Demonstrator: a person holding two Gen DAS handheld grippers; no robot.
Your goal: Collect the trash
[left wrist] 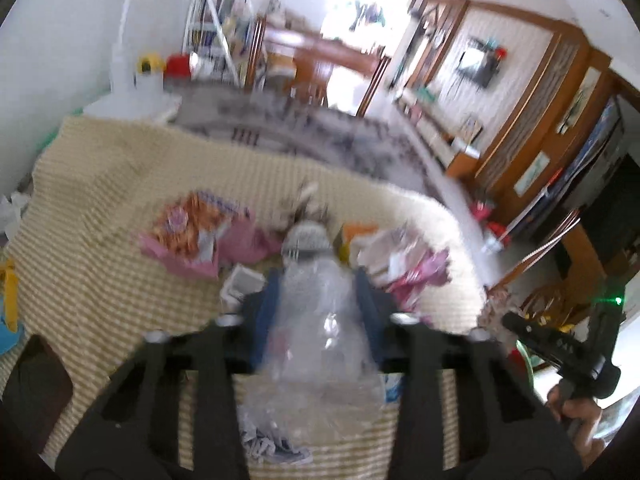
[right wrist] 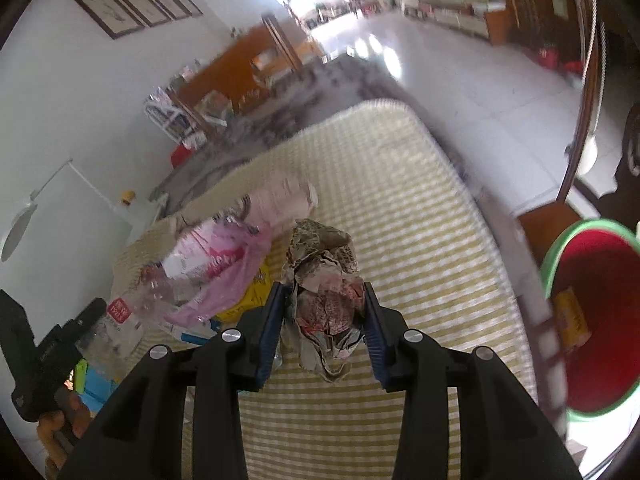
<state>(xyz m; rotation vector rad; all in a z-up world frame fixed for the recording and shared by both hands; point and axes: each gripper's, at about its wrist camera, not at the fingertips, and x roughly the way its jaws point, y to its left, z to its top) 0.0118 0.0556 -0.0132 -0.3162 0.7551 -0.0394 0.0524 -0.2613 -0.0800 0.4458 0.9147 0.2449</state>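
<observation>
My left gripper (left wrist: 319,280) is shut on a crushed clear plastic bottle (left wrist: 320,328), its blue pads pressing both sides and the grey cap (left wrist: 306,240) pointing away from me. In the right wrist view the same bottle (right wrist: 132,308) shows at the left edge. My right gripper (right wrist: 324,292) is shut on a crumpled newspaper wad (right wrist: 320,264), lifted just above the yellow-and-white striped cover (right wrist: 400,200). More trash lies on the cover: a pink plastic bag (right wrist: 228,268) with wrappers, an orange-printed wrapper (left wrist: 188,224) and pink-white packets (left wrist: 404,264).
A red bin with a green rim (right wrist: 576,232) stands at the right, beside the cover's edge, with a yellow packet (right wrist: 572,320) inside. A small white box (left wrist: 242,282) and torn paper (left wrist: 272,440) lie near my left fingers. A person's hand (left wrist: 576,416) holds the right gripper's handle.
</observation>
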